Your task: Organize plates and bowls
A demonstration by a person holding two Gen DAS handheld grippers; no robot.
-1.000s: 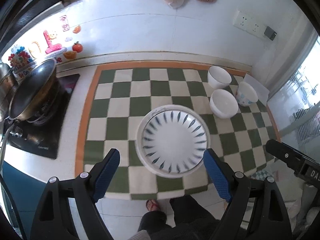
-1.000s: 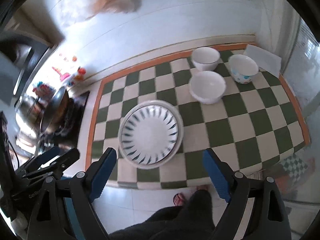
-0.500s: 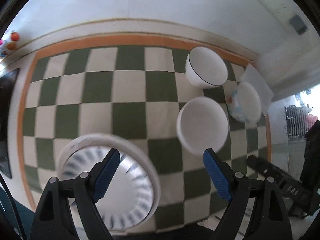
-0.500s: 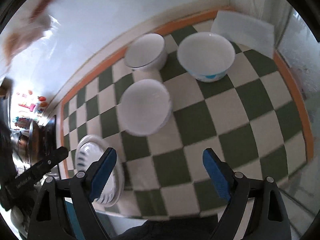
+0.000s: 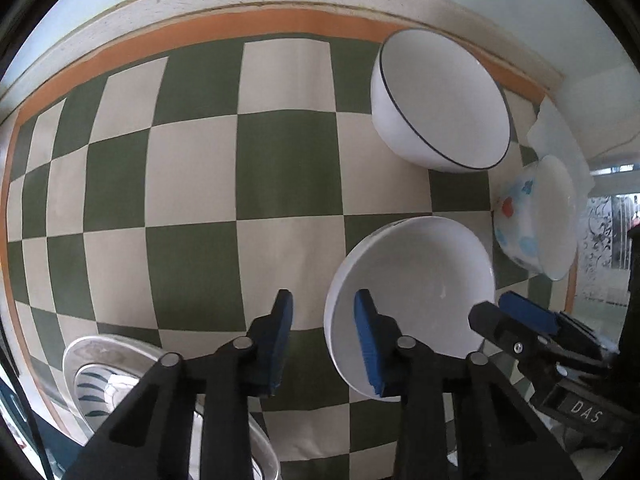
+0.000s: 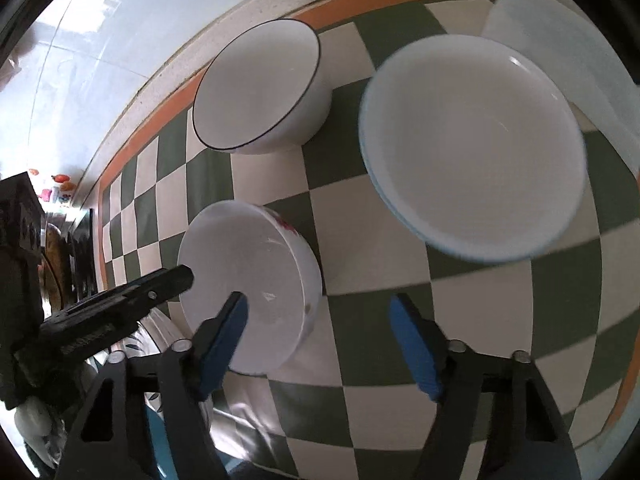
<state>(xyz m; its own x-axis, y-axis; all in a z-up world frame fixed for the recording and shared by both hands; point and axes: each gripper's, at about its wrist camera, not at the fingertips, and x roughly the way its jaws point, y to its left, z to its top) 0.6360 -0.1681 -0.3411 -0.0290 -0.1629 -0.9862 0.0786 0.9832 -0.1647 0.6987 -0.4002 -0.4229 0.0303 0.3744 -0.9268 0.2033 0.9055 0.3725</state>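
Note:
Three white bowls sit on a green-and-cream checkered mat (image 5: 192, 184). My left gripper (image 5: 324, 340) straddles the left rim of the nearest plain white bowl (image 5: 416, 296), one pad inside and one outside, jaws narrowed but not touching the rim. The black-rimmed bowl (image 5: 440, 100) stands behind it, the blue-dotted bowl (image 5: 536, 216) to the right. My right gripper (image 6: 320, 344) is open, its left pad over the same near bowl (image 6: 248, 280), with the blue-rimmed bowl (image 6: 472, 144) ahead and the black-rimmed bowl (image 6: 260, 84) far left. The striped plate (image 5: 104, 380) lies at lower left.
A white wall runs behind the mat. A folded white cloth (image 6: 560, 40) lies in the far right corner. A stove and pan (image 6: 52, 248) sit far to the left. The mat's orange border (image 5: 280, 20) marks its edges.
Both grippers have moved forward and down from above the striped plate to the bowls. My left gripper's jaws have narrowed around the near bowl's rim.

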